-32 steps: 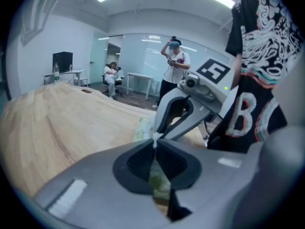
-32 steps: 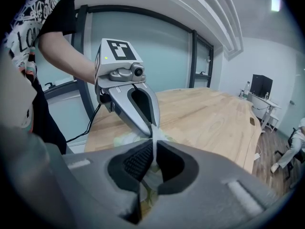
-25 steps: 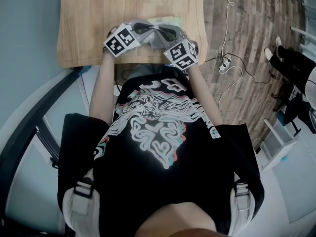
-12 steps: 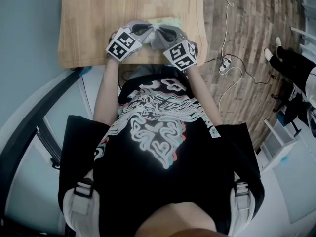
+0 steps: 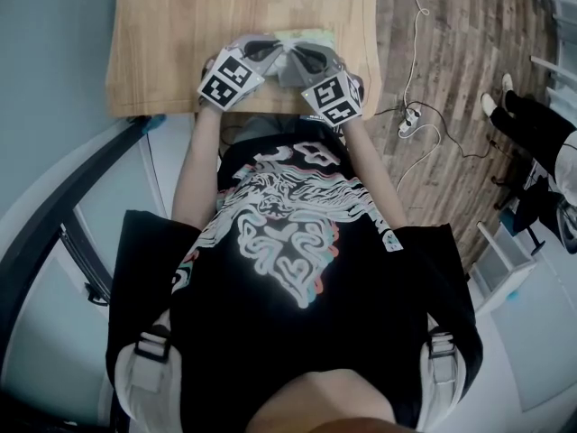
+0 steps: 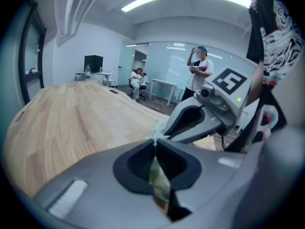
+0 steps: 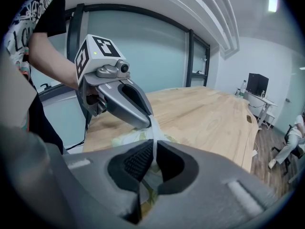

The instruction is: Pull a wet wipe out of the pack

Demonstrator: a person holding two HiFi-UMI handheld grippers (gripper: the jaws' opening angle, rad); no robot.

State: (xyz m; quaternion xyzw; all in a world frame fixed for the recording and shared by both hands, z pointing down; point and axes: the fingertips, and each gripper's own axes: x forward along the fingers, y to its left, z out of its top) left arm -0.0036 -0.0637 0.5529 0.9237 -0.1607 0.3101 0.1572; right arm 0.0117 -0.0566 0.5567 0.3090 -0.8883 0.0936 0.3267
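Observation:
A pale green wet wipe pack (image 5: 311, 36) lies at the near edge of the wooden table (image 5: 180, 25). Both grippers meet tip to tip over it. My left gripper (image 5: 278, 50) is shut, and in the right gripper view its tip (image 7: 147, 123) pinches the upper end of a thin white strip (image 7: 153, 130). The strip runs down between the shut jaws of my right gripper (image 7: 154, 144). Whether the strip is a wipe or the pack's flap I cannot tell. The pack (image 7: 125, 138) shows beneath the jaws. In the left gripper view my right gripper (image 6: 162, 135) touches my left gripper (image 6: 155, 142).
The table's near edge is right under my hands, with my body close behind it. A power strip with cables (image 5: 410, 115) lies on the wood floor to the right. One person stands (image 6: 200, 68) and another sits (image 6: 138, 78) far across the room.
The left gripper has rolled a little, and its marker cube has shifted slightly rightward. The right gripper has kept still. Both stay shut over the pack.

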